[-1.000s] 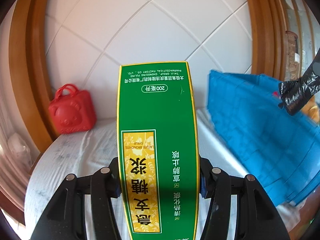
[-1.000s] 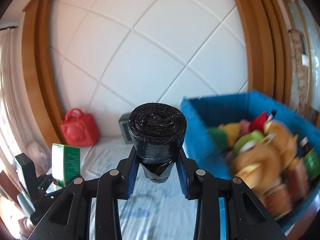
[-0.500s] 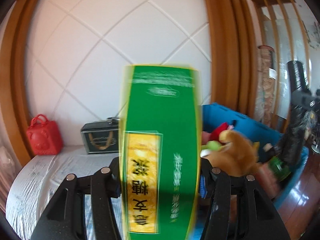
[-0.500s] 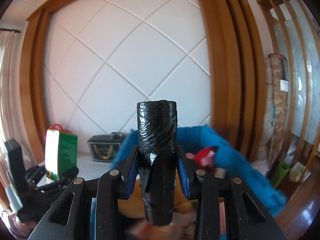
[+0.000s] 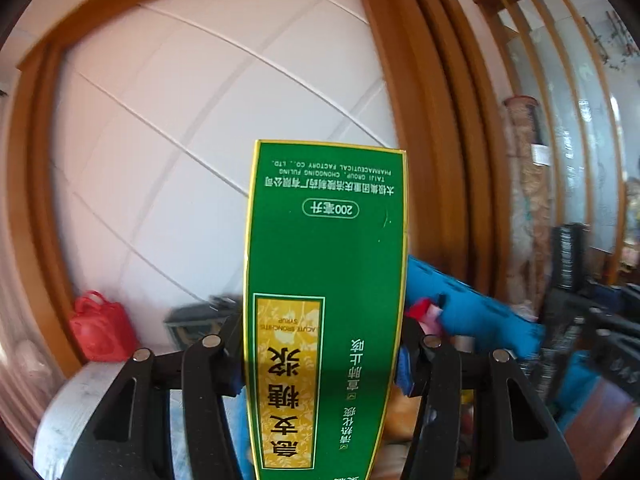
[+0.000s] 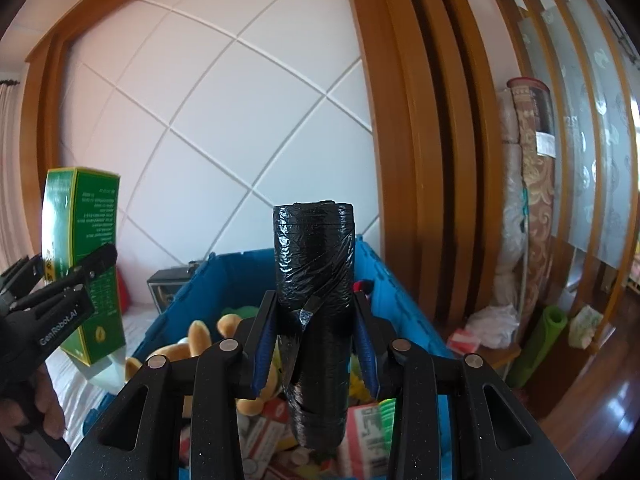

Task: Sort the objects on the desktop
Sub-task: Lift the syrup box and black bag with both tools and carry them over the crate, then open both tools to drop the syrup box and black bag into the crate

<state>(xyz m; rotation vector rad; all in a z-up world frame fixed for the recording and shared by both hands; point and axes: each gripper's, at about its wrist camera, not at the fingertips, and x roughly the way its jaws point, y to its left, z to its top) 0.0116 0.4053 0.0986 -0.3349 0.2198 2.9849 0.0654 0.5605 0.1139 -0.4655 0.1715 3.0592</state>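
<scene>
My left gripper (image 5: 322,356) is shut on a tall green medicine box (image 5: 324,280) with a yellow label, held upright in the air. From the right wrist view the same green box (image 6: 86,264) hangs at the left in the left gripper (image 6: 76,276), beside the bin. My right gripper (image 6: 314,344) is shut on a black roll of bin bags (image 6: 314,280), upright above the blue storage bin (image 6: 404,312). The bin holds plush toys, cartons and other items. The blue bin (image 5: 472,316) shows behind the green box in the left wrist view.
A red bear-shaped bag (image 5: 102,328) and a dark small case (image 5: 196,326) stand on the white-covered table (image 5: 68,412) against the quilted white wall. Rolled rugs (image 6: 528,216), a green mat (image 6: 540,344) and a wooden screen stand at the right. A person's hand (image 6: 38,404) holds the left gripper.
Both grippers have swung right and risen with their loads. The bin's contents now lie under the black roll, and the green box stands higher against the wall.
</scene>
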